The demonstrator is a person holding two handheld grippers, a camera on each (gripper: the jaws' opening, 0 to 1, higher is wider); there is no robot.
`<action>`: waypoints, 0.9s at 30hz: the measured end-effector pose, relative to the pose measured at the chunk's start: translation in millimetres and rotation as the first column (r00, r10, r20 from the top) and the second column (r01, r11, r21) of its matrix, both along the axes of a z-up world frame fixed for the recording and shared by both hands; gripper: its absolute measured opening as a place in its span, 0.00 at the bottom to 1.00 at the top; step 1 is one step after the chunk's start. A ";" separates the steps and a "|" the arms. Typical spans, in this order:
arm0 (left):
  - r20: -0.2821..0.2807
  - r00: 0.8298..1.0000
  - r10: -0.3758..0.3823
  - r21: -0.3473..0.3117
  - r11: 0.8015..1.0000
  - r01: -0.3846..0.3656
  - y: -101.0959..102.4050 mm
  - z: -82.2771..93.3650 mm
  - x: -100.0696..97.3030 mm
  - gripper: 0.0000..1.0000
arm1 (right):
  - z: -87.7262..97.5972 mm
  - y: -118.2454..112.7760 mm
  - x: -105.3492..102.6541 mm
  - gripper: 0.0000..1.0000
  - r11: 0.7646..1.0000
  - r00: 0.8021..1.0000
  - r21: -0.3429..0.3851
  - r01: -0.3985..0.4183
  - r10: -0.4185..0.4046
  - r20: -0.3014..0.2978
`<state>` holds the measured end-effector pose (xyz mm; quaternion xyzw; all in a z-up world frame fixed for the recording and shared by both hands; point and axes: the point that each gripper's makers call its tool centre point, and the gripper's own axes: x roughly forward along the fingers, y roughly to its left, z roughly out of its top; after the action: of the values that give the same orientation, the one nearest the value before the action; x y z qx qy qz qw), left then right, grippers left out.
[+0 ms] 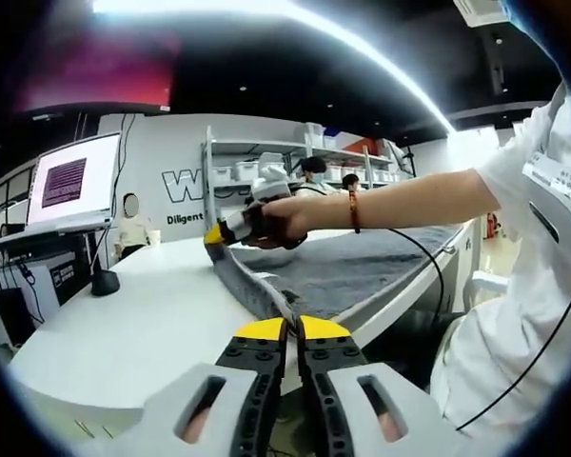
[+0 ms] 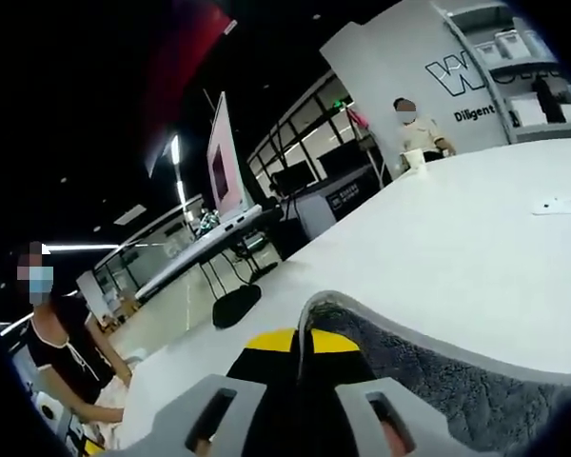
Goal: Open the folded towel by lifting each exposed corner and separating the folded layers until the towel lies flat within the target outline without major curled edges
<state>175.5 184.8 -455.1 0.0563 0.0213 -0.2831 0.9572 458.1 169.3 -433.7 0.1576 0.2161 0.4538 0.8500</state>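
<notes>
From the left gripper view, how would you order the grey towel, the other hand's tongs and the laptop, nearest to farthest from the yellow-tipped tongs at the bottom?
1. The grey towel: its edge is pinched in the left tongs, just ahead.
2. The right tongs: farther up the towel's edge, held in the person's hand.
3. The laptop: far left, on a stand beyond the white table.

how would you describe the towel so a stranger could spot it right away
Start at the big white table; along its right side lies the grey towel, a fuzzy dark sheet. The left claw and the right claw each pinch its near edge. It is the soft grey thing there, unlike the open laptop at the table's far-left edge.
</notes>
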 end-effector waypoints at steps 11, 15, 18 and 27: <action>-0.005 1.000 0.012 -0.002 1.000 -0.012 4.8 -1.8 -0.4 0.02 | 1.9 5.0 2.3 0.00 1.000 1.000 0.004 0.008 -0.008 0.002; 0.001 0.997 0.075 -0.013 0.997 -0.075 18.0 0.5 0.5 0.01 | -0.1 8.7 14.8 0.01 1.000 1.000 -0.002 0.019 -0.019 0.007; 0.011 0.997 0.082 -0.034 0.996 -0.081 21.7 3.6 -0.8 0.01 | -2.8 10.9 14.8 0.04 1.000 1.000 -0.001 0.009 -0.009 0.004; 0.022 0.996 0.085 -0.046 0.995 -0.084 20.5 6.8 -0.4 0.01 | 0.3 22.4 19.4 0.15 1.000 1.000 0.011 -0.002 0.002 0.022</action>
<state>175.1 205.3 -448.3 0.0373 0.0059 -0.2421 0.9695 477.5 191.7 -433.4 0.1571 0.2043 0.4575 0.8511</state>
